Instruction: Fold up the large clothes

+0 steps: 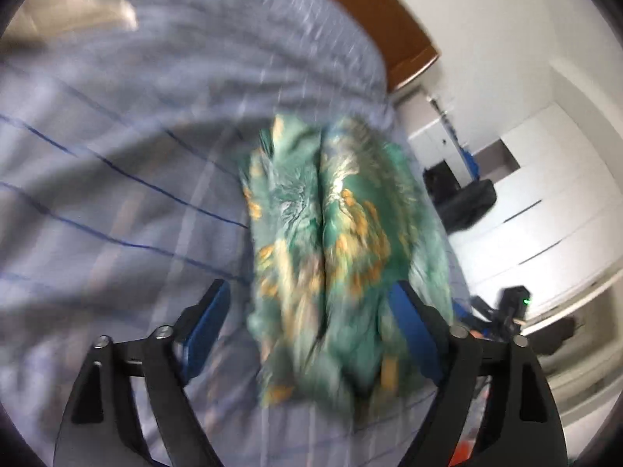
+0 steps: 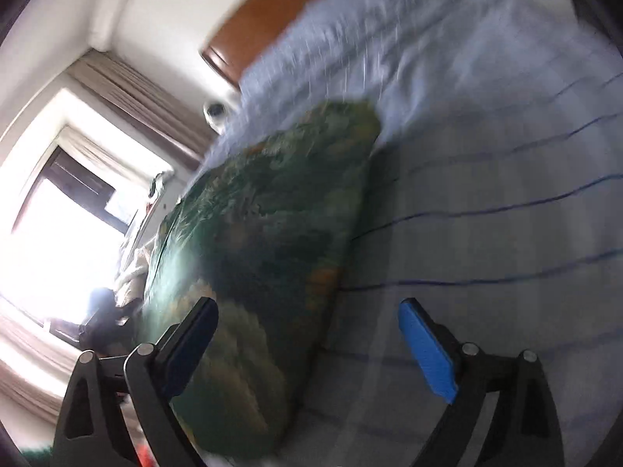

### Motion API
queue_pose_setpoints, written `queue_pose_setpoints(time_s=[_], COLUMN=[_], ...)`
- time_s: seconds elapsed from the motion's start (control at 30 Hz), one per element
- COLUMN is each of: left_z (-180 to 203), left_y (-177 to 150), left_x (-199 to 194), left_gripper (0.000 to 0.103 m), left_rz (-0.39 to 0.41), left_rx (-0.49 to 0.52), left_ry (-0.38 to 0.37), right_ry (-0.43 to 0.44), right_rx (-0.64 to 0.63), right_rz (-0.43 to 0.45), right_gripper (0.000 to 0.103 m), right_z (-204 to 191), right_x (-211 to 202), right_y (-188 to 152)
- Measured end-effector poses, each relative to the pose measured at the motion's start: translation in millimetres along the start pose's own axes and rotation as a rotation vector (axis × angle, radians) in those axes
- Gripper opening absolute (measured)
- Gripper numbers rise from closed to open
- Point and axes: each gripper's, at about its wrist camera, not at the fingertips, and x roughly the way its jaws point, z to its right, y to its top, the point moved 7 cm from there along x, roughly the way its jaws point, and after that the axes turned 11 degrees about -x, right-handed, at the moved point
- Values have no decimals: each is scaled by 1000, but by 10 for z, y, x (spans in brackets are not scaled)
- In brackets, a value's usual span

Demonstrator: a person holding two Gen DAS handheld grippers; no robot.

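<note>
A green garment with orange and cream print [image 1: 331,241] lies bunched in a long folded bundle on a pale blue checked bedsheet [image 1: 117,179]. Both views are blurred. My left gripper [image 1: 311,303] is open just above the near end of the bundle, its blue pads [image 1: 409,323] on either side of the cloth and holding nothing. In the right wrist view the same garment [image 2: 264,233] fills the left centre. My right gripper [image 2: 307,311] is open over its right edge, with the sheet [image 2: 486,233] under the right pad.
A brown wooden headboard [image 1: 373,7] stands at the far end of the bed. White cupboards [image 1: 545,210] and dark equipment [image 1: 463,198] stand to the right of the bed. A bright window with curtains [image 2: 70,225] is on the other side.
</note>
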Motion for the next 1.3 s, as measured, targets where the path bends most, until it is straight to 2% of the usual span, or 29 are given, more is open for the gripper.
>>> queue_pose_setpoints(time_s=[0.07, 0.13, 0.17, 0.23, 0.27, 0.3, 0.4, 0.5, 0.6, 0.67, 0.8, 0.83, 0.93, 1.03, 1.13, 1.3], left_z=[51, 209, 241, 443, 532, 599, 697, 760, 914, 1050, 1339, 1438, 1679, 1902, 1931, 1884], left_y=[-143, -373, -438, -759, -781, -995, -1384, -1773, -1965, -2040, -2097, -2095, -2074, -2049, -2076, -2134], left_x=[-387, -780, -904, -1146, -1089, -1156, -1032, -1002, -1004, -1048, -1200, -1229, -1189, -1126, -1048, -874], left_gripper=[99, 102, 102, 102, 103, 103, 103, 103, 103, 103, 103, 103, 103, 103, 103, 103], left_rz=[96, 232, 291, 405, 432, 452, 394, 367, 348, 360, 415, 421, 387, 379, 383, 343], left_rx=[107, 253, 313, 428, 453, 476, 464, 417, 401, 396, 429, 436, 430, 441, 432, 437], left_ry=[116, 290, 349, 424, 443, 463, 461, 422, 401, 398, 455, 445, 418, 452, 483, 515], right_ry=[-102, -201, -236, -290, -321, -339, -377, -384, -392, -436, -499, -501, -470, -546, -614, -641], right_rx=[-118, -240, -274, -314, -328, -330, -302, -312, -357, -386, -406, -391, -340, -300, -290, -293], right_rz=[62, 111, 127, 169, 202, 218, 246, 191, 132, 123, 216, 229, 199, 162, 166, 156], right_gripper=[101, 102, 102, 102, 102, 102, 102, 102, 102, 102, 102, 102, 102, 102, 102, 102], right_z=[-99, -336, -501, -670, -852, -889, -1045, -1182, -1331, -1395, -1538, -1562, -1587, -1547, -1592, -1685], right_x=[-365, -776, -913, -1132, -1301, -1412, -1544, -1507, -1576, -1683, -1982, -2032, -2031, -1980, -1986, -1980], right_y=[-138, -358, -444, -503, -675, -755, -1137, -1542, -1812, -1867, -1754, -1711, -1501, -1211, -1014, -1023])
